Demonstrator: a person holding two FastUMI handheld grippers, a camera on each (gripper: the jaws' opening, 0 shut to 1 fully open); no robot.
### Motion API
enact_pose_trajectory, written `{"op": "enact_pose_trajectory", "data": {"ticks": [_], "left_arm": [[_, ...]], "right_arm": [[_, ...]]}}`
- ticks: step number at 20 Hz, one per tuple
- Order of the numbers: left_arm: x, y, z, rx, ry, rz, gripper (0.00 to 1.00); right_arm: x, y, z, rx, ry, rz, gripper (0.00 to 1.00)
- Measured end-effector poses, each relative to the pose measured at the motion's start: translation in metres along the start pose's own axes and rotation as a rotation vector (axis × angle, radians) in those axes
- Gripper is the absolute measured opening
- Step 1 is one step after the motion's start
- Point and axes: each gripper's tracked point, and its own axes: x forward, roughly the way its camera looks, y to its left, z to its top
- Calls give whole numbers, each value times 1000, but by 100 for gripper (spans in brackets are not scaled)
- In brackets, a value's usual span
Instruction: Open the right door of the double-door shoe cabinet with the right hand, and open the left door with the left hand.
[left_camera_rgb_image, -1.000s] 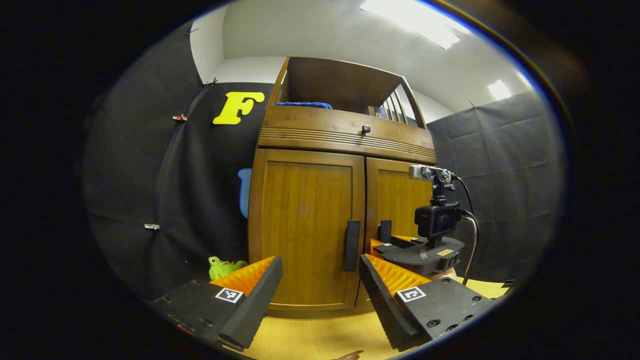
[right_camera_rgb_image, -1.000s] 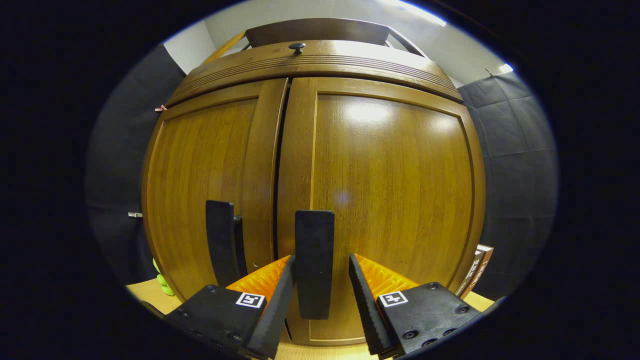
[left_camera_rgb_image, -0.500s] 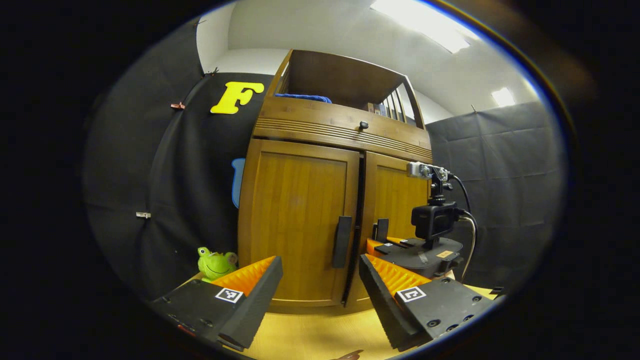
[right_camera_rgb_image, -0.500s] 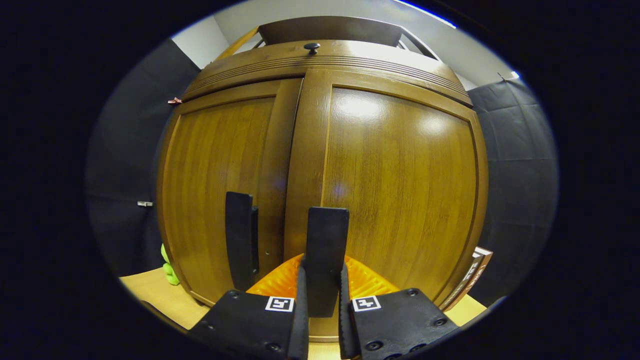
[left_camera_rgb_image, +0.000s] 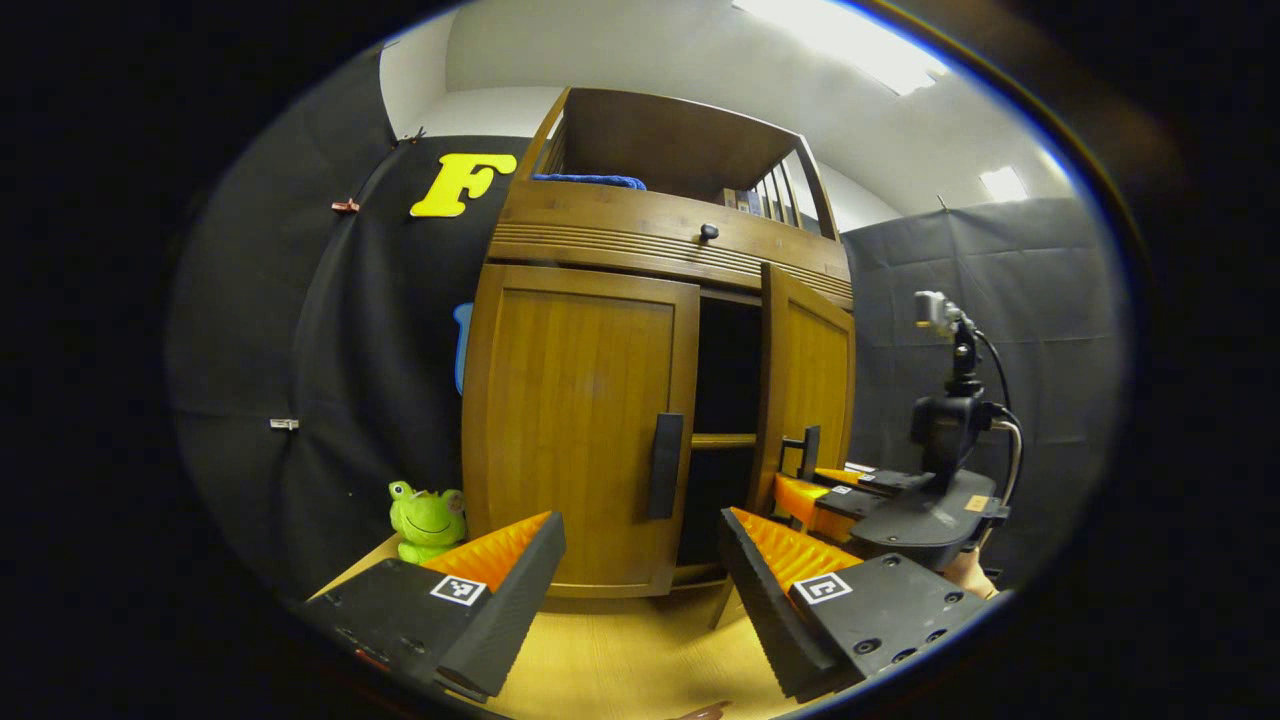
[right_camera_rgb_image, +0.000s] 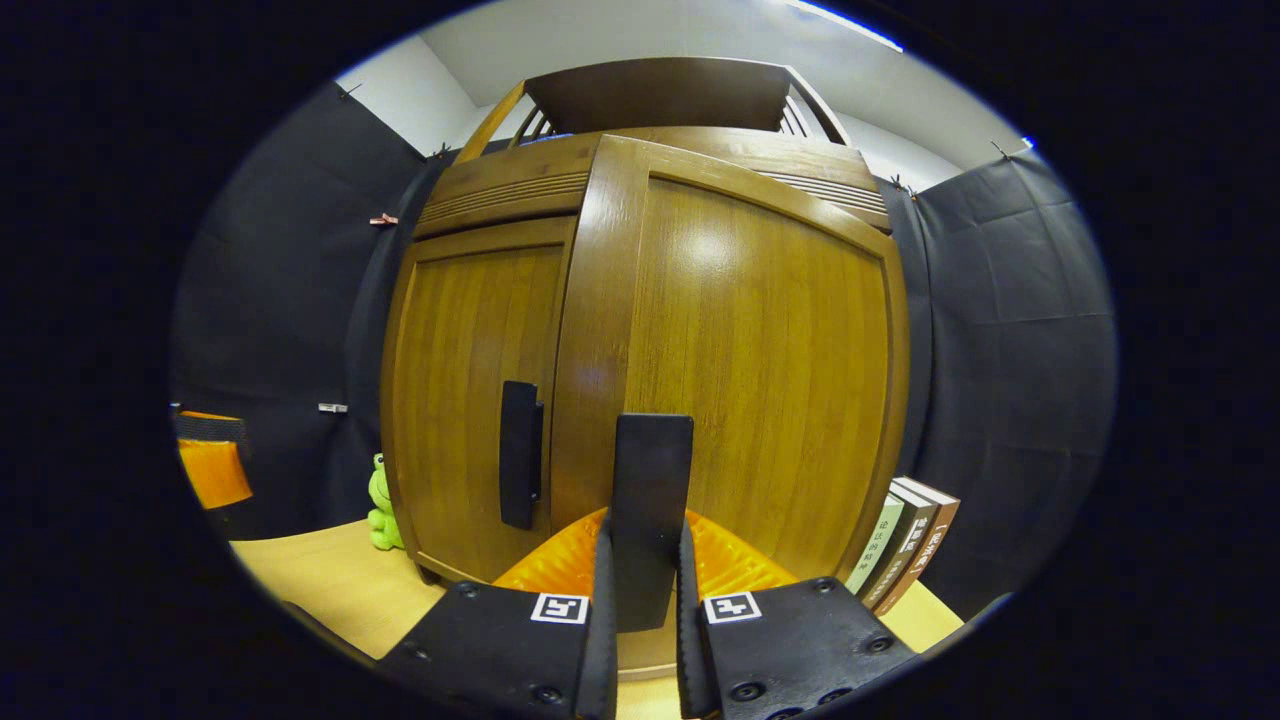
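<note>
Right gripper view: right tongs clamped on right door's handle (left tongs agape, empty).

Light wooden tabletop: shoe cabinet ahead of the left gripper; green frog plush left of cabinet; upright books right of cabinet.
</note>
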Motion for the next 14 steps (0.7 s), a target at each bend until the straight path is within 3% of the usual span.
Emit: {"op": "enact_pose_trajectory", "data": {"ticks": [8, 14], "left_arm": [[10, -42, -5, 29, -7, -32, 96], [13, -63, -10, 39, 0, -75, 96]], "right_arm": [[-47, -27, 0, 3, 22, 36, 27], [-76, -56, 3, -21, 11, -18, 27]]}}
